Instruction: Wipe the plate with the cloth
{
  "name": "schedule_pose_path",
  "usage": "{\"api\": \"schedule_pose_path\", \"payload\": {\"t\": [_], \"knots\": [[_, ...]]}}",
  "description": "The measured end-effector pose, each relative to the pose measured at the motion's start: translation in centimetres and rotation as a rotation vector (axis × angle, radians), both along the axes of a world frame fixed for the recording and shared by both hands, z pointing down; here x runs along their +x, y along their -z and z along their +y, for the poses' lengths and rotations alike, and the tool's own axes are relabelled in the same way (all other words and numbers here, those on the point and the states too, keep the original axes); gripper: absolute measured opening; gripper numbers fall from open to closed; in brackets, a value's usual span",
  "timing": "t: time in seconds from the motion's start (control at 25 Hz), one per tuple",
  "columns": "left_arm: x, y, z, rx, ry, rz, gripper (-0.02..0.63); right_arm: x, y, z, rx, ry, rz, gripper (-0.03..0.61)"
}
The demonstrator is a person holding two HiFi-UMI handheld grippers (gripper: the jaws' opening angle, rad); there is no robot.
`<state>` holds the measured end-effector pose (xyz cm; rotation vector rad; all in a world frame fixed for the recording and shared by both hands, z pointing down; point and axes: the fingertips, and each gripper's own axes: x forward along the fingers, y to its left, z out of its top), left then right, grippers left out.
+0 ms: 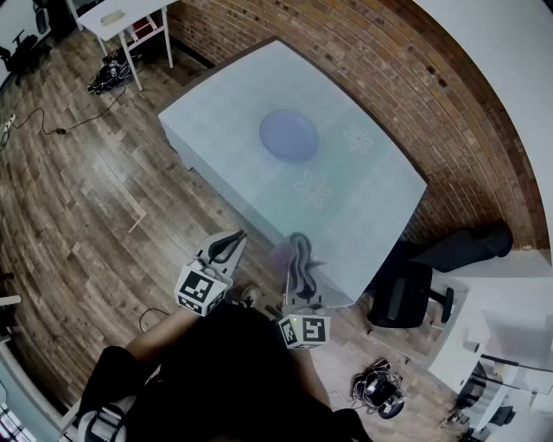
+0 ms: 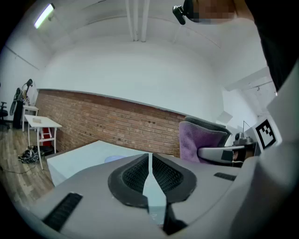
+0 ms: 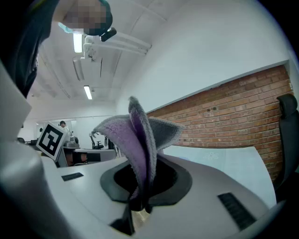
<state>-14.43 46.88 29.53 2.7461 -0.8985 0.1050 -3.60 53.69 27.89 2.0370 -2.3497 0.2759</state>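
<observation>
A round blue plate lies near the middle of a table with a pale blue-green cover. Both grippers are held off the table's near edge, well short of the plate. My right gripper is shut on a purple and grey cloth, which stands up folded between its jaws. My left gripper is to its left with its jaws together and nothing in them. In the left gripper view the cloth shows at the right and the plate is a thin sliver beyond the jaws.
A brick wall runs behind the table. A black office chair stands at the table's right corner, with white desks beyond. A small white table and cables sit on the wooden floor at the upper left.
</observation>
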Motion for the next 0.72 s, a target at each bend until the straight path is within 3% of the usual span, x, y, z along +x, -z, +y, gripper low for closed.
{"api": "schedule_pose_path", "payload": {"t": [0.72], "knots": [[-2.4,-0.7,-0.5,-0.016,-0.016,0.015,0.049,-2.6,-0.1,-0.5,0.006,-0.023,-0.003,0.06]]}}
